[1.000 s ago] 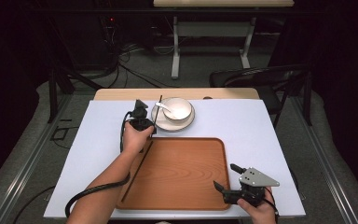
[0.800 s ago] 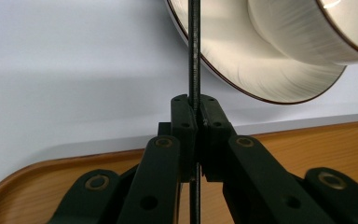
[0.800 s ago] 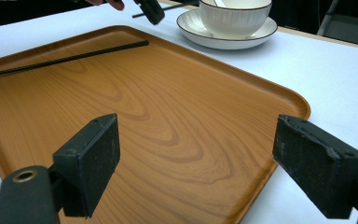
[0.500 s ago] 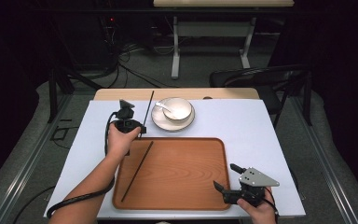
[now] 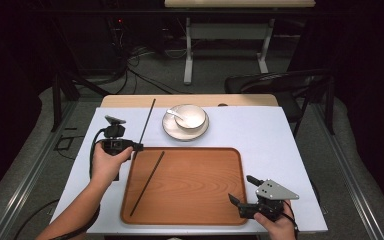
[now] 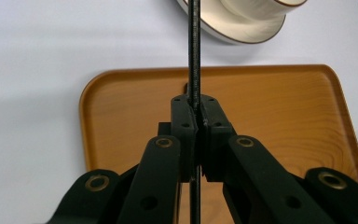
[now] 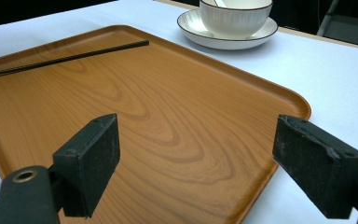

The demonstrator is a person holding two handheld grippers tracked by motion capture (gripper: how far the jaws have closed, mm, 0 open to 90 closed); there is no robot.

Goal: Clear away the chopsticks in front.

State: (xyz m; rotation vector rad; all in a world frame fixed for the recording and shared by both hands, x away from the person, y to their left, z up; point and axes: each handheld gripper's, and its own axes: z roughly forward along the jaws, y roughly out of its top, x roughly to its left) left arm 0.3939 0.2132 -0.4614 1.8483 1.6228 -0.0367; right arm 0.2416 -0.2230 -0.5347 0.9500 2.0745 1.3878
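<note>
- Bowl cut off at 12 o'clock in left gripper view; spoon small, partly hidden inside.
- Left gripper: clamped on black chopstick, off tray at 10 o'clock.
- Right gripper: spread wide, empty, over tray at 5 o'clock.
- Second chopstick: flat on tray.

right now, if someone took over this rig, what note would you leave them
Left gripper: shut on one thin black chopstick, held above the white table left of the tray.
Right gripper: open, empty, over the near right corner of the brown wooden tray.
Done: the other black chopstick lies on the tray's left side.
Left: probably lay the held chopstick beside it. The white bowl on its saucer sits beyond the tray.
</note>
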